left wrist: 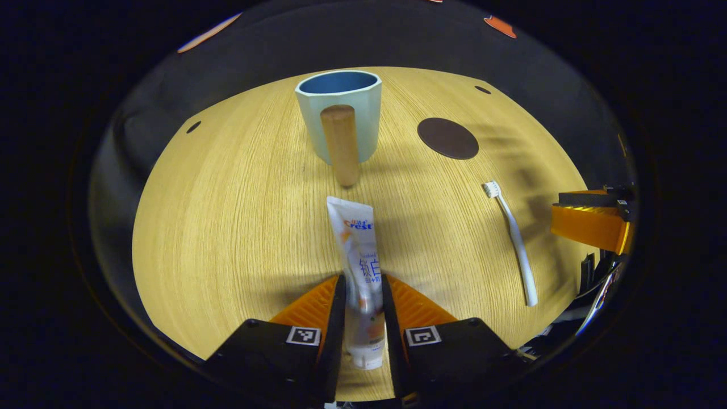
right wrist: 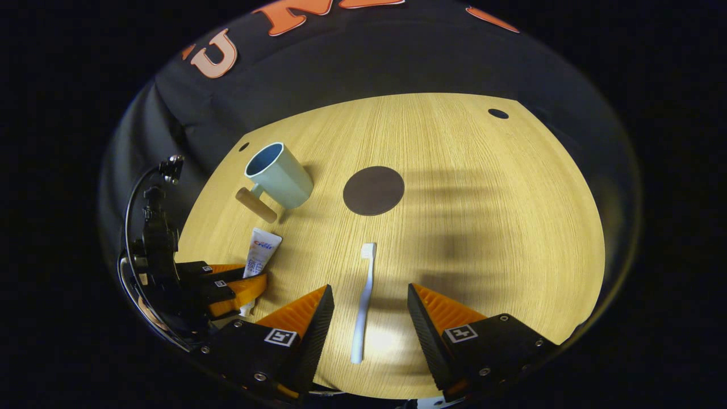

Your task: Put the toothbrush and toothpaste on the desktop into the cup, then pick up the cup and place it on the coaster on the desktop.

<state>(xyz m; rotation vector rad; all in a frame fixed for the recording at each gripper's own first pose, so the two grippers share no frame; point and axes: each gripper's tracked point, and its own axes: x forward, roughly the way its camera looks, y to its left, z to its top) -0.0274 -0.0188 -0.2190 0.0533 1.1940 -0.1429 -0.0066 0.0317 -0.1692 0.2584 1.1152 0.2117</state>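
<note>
Plenty of bare desk [right wrist: 500,227] toward the right edge; the cup [left wrist: 341,108] sits near the far edge with the coaster [left wrist: 447,138] just beside it, nothing crowding them. Left tongs [left wrist: 363,295] are clamped on the toothpaste [left wrist: 355,238] near the front edge, cap end toward the camera. Right tongs [right wrist: 369,309] are spread wide around the toothbrush [right wrist: 363,301], not touching it.
</note>
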